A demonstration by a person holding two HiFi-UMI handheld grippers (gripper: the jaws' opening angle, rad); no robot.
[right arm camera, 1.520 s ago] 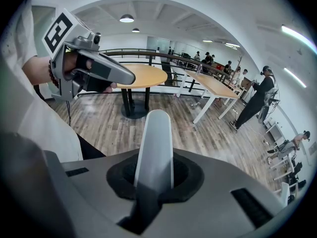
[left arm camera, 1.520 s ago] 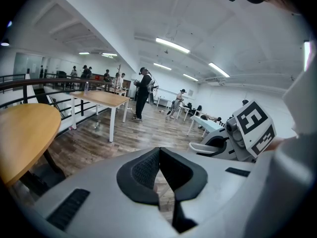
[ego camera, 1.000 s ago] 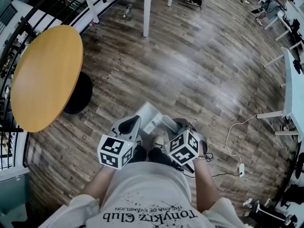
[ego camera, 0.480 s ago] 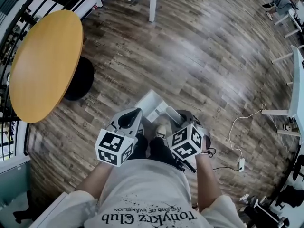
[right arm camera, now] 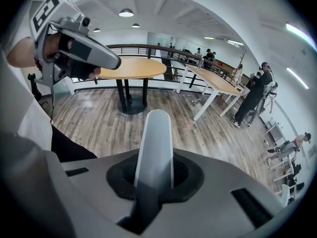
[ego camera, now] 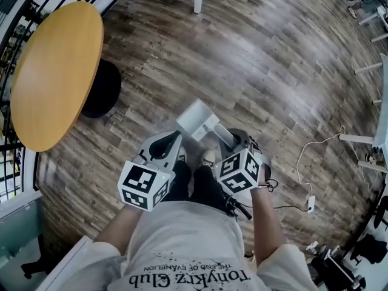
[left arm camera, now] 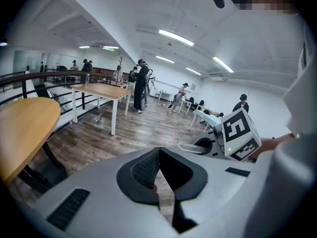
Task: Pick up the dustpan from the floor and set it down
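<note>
As the right gripper clamps narrowly on the pale dustpan handle, pan over wood floor, contents indiscernible, left gripper jaws together, empty, just left.

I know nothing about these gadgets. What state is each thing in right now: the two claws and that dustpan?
Dustpan: held by its handle, pan end out in front of the person's feet; I can't tell whether it touches the floor.
Right claw: shut on the dustpan's handle.
Left claw: shut, with nothing in it.
</note>
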